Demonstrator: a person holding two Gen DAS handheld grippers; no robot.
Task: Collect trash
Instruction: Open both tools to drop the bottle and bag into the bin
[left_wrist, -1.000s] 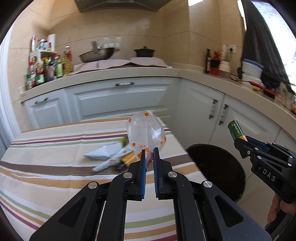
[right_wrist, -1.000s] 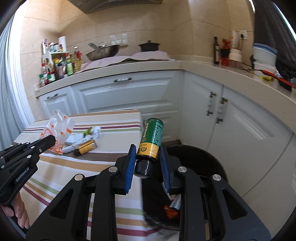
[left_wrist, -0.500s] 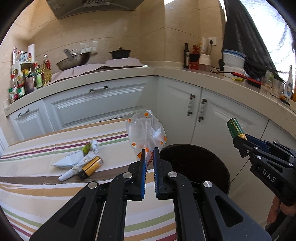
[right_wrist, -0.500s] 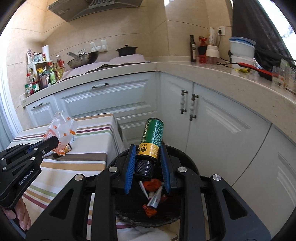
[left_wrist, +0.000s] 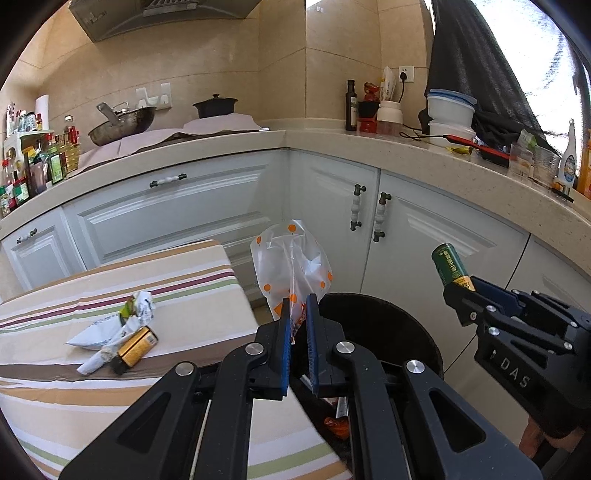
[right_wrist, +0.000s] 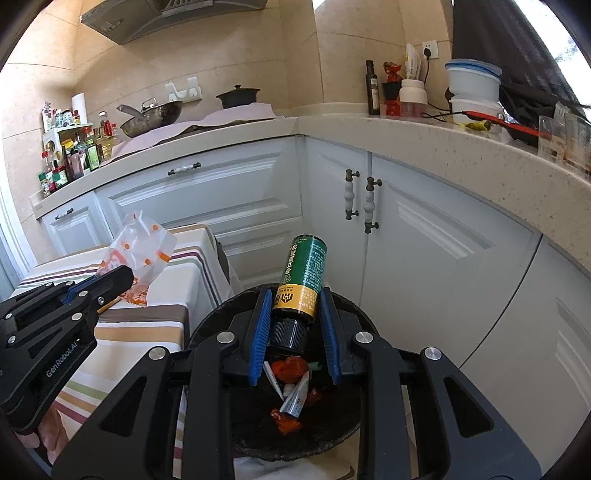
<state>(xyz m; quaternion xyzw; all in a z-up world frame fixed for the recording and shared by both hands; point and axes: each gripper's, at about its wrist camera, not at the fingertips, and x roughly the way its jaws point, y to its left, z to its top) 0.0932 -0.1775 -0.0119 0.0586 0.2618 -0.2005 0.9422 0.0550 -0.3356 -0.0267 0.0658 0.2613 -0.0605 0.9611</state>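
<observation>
My left gripper (left_wrist: 296, 320) is shut on a clear plastic bag with orange dots (left_wrist: 290, 271), held by its lower end at the table's right edge, beside the black trash bin (left_wrist: 391, 332). The bag also shows in the right wrist view (right_wrist: 138, 247). My right gripper (right_wrist: 293, 314) is shut on a green and gold bottle (right_wrist: 303, 275), cap toward me, directly above the bin (right_wrist: 347, 417), which holds several wrappers. The bottle also shows in the left wrist view (left_wrist: 448, 264).
The striped table (left_wrist: 166, 384) carries crumpled white wrappers (left_wrist: 118, 325) and a small yellow can (left_wrist: 136, 345). White cabinets (left_wrist: 406, 240) and a cluttered counter (left_wrist: 461, 170) wrap around behind the bin.
Both grippers have moved right, off the table toward the bin. The right gripper with the bottle has come over the bin's opening; the left one with the bag has reached the table's edge.
</observation>
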